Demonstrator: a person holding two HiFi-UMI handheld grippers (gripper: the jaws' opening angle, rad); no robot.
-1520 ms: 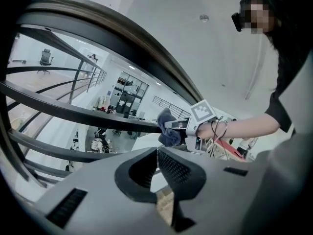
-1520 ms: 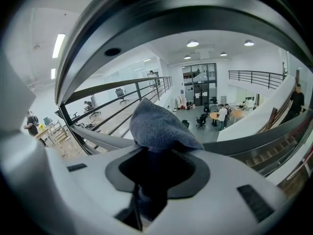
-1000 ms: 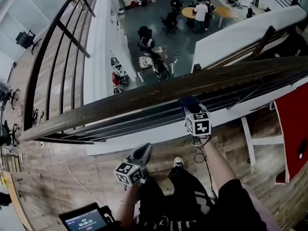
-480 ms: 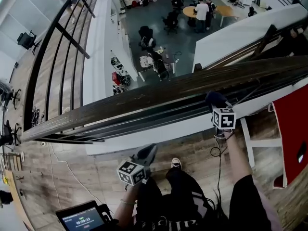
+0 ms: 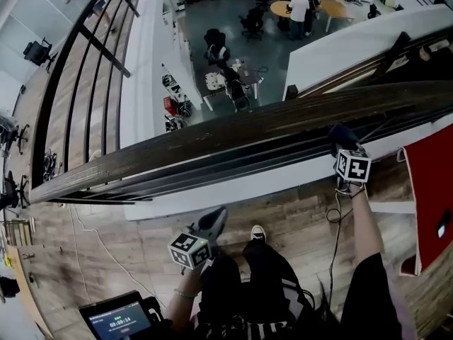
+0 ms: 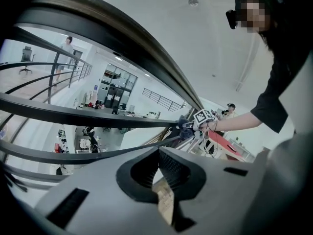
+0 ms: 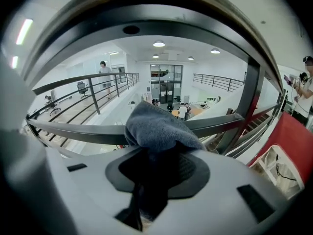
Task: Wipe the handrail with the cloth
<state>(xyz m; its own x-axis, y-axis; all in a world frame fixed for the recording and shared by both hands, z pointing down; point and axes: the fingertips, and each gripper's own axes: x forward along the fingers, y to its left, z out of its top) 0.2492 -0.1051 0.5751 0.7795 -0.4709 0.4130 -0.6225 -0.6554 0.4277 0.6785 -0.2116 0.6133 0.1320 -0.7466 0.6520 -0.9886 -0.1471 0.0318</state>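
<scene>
Where the left gripper hung: the left gripper sat at lower centre of the head view, over the wooden floor and well short of the rail. Its jaws were pressed together with nothing between them.
Handrail: the handrail was a dark wooden band whose long axis ran from the middle left edge up to the upper right. Thinner metal bars ran parallel just on its near side.
Right gripper: the right gripper was at right of centre against the near edge of the rail, pinching the cloth.
Cloth: it was a dark blue-grey wad standing out past the jaw tips, towards the rail.
Key relation: the rail lay directly ahead of and above the right gripper, which was much the nearer of the two. Judging by this, a wipe had to travel along the rail's axis, and most of its length lay to the left.
Head view only: it showed where along the rail the cloth sat, but not whether the cloth pressed on the wood.
Left gripper view only: it showed the right gripper side-on at the rail.
Right gripper view only: it showed the cloth clamped and bulging upward, with the handrail arching across the top of the frame, so the camera looked under it.
</scene>
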